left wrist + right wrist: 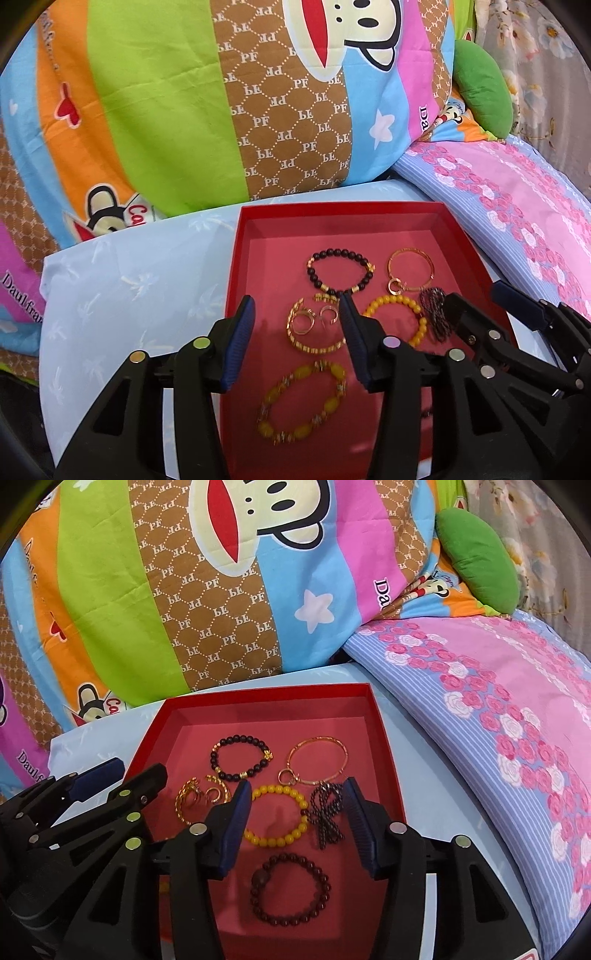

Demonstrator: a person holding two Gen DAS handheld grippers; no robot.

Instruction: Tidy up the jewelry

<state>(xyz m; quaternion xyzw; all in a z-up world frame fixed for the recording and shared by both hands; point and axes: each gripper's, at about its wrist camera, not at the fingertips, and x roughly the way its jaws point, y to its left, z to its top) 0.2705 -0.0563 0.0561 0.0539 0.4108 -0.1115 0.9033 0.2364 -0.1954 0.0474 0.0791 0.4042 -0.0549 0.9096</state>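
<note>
A: Both our grippers hang over the red box [236, 280], jaws partly open, nothing between the pads. Left gripper [297, 341] is above the yellow-green bracelet [303, 400]; right gripper [295, 823] is above the dark red bead bracelet [290, 890].

B: All the jewelry we see already lies inside, apart from its neighbours. We judge the placing done, so we lift straight up and keep clear of the yellow bead bracelet [277, 814] and black chain [327, 818].

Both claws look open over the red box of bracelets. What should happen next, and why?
Probably lift both away. The left gripper and right gripper hang open, holding nothing, and every bracelet already lies in the red box.
</note>
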